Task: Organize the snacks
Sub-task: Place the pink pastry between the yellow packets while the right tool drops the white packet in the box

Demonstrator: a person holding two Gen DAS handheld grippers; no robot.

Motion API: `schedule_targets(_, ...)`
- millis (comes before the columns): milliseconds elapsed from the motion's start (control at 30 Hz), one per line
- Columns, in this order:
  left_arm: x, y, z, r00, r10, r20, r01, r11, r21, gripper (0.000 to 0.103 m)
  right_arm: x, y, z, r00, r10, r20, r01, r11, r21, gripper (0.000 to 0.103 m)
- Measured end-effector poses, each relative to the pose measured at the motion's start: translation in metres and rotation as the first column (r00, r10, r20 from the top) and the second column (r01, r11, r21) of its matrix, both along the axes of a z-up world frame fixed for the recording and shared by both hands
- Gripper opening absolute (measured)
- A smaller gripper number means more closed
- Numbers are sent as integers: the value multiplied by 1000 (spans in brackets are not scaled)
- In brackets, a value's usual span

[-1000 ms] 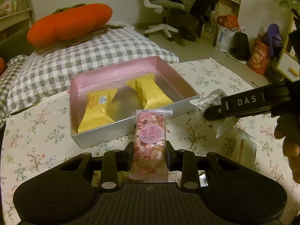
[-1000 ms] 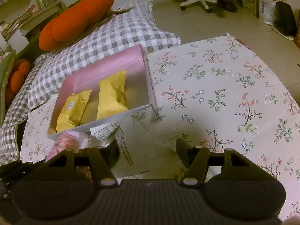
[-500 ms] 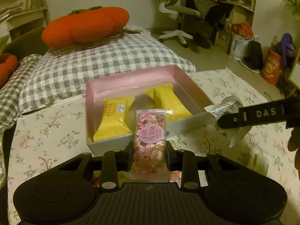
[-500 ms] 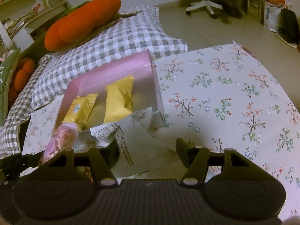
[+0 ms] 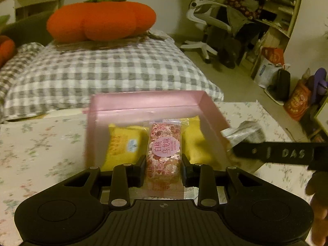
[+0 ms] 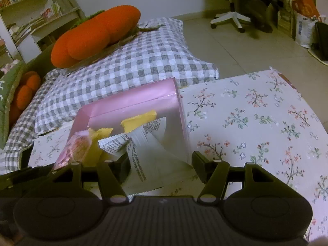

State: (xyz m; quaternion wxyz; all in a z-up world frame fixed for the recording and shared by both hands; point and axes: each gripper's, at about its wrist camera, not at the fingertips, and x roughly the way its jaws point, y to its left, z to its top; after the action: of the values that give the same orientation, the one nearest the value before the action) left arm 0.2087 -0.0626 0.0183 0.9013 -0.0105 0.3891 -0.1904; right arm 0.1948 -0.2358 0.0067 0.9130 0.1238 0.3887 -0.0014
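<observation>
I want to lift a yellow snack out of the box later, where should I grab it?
Grip the left yellow packet across its puffy middle, coming from above: it lies flat in the pink box, whose walls block a sideways approach.
</observation>
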Motion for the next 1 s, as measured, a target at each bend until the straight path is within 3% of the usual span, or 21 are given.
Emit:
schedule_targets(100, 10, -11, -8, 1000, -8, -13, 8, 1000, -9, 30, 9, -1, -5, 1000, -1, -9, 1, 1000, 10, 59)
schedule_targets(533, 30, -26, -43, 1000, 23, -2, -23, 994, 108, 30, 37, 0, -22, 999, -36, 7, 36, 999, 6, 61)
schedule_targets(733, 27, -24, -41, 1000, 27, 10, -28, 994, 103, 33, 36, 3, -24, 999, -31, 24, 32, 999, -14, 63)
schedule_targets(1000, 26, -9, -21, 999, 49, 18, -50, 998, 33, 39, 29, -19, -9, 993, -97, 65, 91, 992, 88, 67)
